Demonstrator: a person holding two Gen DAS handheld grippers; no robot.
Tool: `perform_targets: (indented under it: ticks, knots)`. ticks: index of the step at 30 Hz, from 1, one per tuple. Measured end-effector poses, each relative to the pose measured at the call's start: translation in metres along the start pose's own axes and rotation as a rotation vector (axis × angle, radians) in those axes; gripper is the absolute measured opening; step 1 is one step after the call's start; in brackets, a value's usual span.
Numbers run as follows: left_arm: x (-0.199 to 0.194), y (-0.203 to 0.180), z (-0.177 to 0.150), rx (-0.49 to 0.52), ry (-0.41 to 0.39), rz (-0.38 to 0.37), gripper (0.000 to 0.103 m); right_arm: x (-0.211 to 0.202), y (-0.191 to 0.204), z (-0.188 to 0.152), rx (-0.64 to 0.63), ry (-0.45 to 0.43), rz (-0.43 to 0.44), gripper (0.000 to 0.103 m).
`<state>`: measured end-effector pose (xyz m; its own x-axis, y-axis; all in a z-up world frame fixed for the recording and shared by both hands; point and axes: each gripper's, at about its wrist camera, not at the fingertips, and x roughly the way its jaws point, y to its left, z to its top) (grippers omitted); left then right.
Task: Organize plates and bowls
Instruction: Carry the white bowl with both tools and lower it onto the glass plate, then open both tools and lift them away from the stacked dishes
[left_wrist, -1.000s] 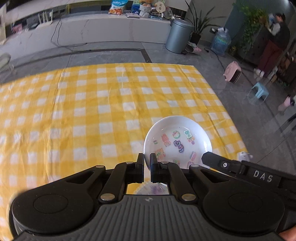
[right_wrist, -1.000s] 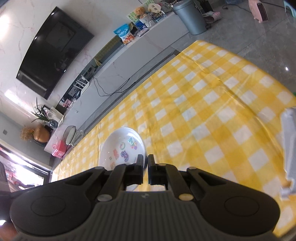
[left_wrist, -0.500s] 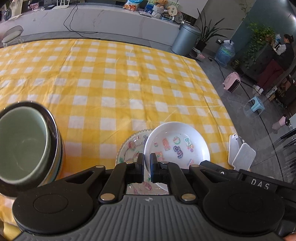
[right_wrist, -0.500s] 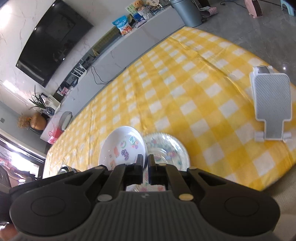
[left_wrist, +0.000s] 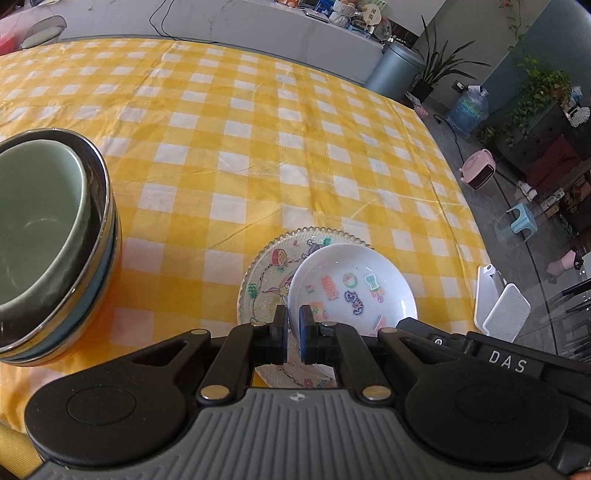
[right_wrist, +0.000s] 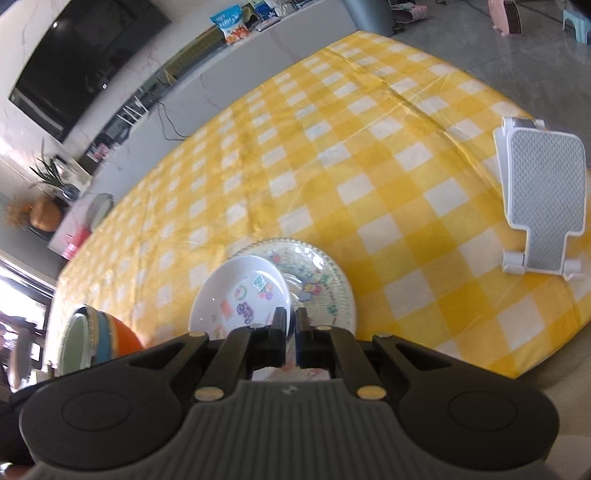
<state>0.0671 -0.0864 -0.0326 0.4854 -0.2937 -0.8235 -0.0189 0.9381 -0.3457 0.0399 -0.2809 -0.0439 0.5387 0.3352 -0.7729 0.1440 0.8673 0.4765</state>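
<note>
A white bowl with cartoon stickers (left_wrist: 351, 291) (right_wrist: 240, 295) is held over a patterned plate with a beaded rim (left_wrist: 269, 280) (right_wrist: 317, 280) near the table's front edge. My left gripper (left_wrist: 292, 317) is shut on the bowl's left rim. My right gripper (right_wrist: 290, 319) is shut on the bowl's right rim. A stack of nested bowls, green inside, steel, blue and orange outside (left_wrist: 48, 236) (right_wrist: 96, 343), stands to the left of the plate.
The table has a yellow and white checked cloth (left_wrist: 258, 147) (right_wrist: 332, 166). A white and grey stand (left_wrist: 498, 306) (right_wrist: 543, 195) lies at the table's right edge. A counter and a bin stand beyond the table.
Both grippers have carried the white bowl back toward the near edge and lower. The patterned plate and the bowl stack have come into view, and the bowl now hangs over the plate.
</note>
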Motion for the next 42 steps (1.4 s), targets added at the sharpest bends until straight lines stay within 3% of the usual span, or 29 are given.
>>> perform_targets:
  ticks: [16,31,34,36,42]
  knots:
    - [0.014,0.001,-0.004,-0.011,0.019,0.001,0.006,0.013,0.006,-0.001,-0.045,0.028,-0.096,0.002]
    - [0.014,0.002,-0.002,0.003,0.006,0.002,0.007,0.018,0.01,-0.001,-0.062,0.05,-0.128,0.003]
    - [0.012,0.004,-0.002,-0.003,-0.003,0.0,0.017,0.017,0.01,-0.001,-0.063,0.044,-0.122,0.01]
    - [0.01,0.004,-0.001,0.001,-0.009,0.011,0.018,0.016,0.012,-0.002,-0.075,0.037,-0.115,0.02]
    - [0.0,-0.002,0.0,0.053,0.017,0.021,0.027,0.01,0.018,-0.004,-0.12,0.012,-0.115,0.038]
